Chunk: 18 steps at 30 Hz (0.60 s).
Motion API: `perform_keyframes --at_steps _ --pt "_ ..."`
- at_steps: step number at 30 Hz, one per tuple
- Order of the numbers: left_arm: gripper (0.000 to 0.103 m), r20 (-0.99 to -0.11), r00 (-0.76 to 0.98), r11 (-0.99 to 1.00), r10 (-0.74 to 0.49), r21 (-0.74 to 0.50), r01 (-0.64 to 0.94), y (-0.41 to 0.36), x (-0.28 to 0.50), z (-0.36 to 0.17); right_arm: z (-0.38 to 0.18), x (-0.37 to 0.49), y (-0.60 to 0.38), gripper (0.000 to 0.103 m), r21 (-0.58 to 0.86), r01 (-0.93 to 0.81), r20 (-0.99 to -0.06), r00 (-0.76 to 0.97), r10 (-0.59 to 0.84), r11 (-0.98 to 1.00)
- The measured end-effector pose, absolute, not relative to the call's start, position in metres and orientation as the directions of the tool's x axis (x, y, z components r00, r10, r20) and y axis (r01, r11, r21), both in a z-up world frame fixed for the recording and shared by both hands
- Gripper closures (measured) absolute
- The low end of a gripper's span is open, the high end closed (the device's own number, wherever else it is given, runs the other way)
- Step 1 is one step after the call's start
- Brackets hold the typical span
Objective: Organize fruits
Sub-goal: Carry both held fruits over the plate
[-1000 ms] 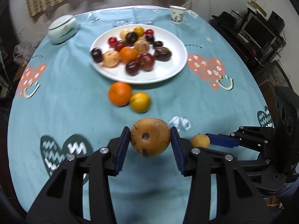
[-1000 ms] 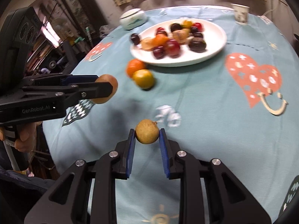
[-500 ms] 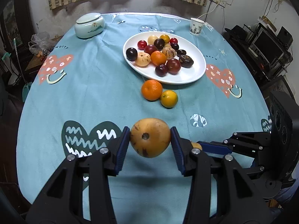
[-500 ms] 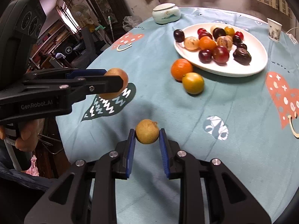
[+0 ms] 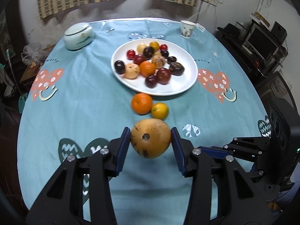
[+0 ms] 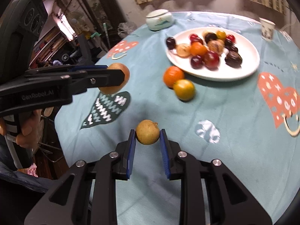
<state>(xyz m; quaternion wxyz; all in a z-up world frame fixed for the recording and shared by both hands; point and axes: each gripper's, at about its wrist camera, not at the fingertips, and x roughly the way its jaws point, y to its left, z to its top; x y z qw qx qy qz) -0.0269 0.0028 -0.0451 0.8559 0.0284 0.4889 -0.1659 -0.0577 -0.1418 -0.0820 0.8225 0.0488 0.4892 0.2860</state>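
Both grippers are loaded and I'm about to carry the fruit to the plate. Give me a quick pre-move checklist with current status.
1. Left gripper shut on the large brown fruit: ok, pads on both sides.
2. Right gripper shut on the small yellow-brown fruit: ok.
3. Free room on the white plate: ok, near side bare.
4. Path to the plate: not ok, the orange and yellow fruit lie in front of its rim.
5. Both fruits lifted off the tablecloth: cannot tell for the small one.
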Motion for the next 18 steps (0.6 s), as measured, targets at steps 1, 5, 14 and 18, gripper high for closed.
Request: perform_keyframes --at_steps 1,5,14,18 --pt "0.058 -0.849 0.458 0.938 -0.262 -0.113 0.327 -0.003 -0.024 -0.046 -0.084 -0.058 -0.146 0.077 0.364 -0.409 -0.779 0.358 0.514 0.837" --pt "0.058 -0.855 0.439 0.922 -0.276 -0.106 0.372 -0.022 -0.013 -0.050 -0.090 -0.057 -0.161 0.077 0.376 -0.363 -0.783 0.367 0.502 0.852" --pt "0.058 -0.858 0.431 0.892 -0.280 -0.067 0.448 -0.060 0.023 -0.051 -0.101 -0.041 -0.187 0.077 0.395 -0.291 -0.791 0.375 0.484 0.871" --pt "0.058 -0.857 0.432 0.888 -0.282 -0.062 0.456 -0.066 0.042 -0.053 -0.105 -0.029 -0.195 0.077 0.407 -0.265 -0.791 0.376 0.483 0.874"
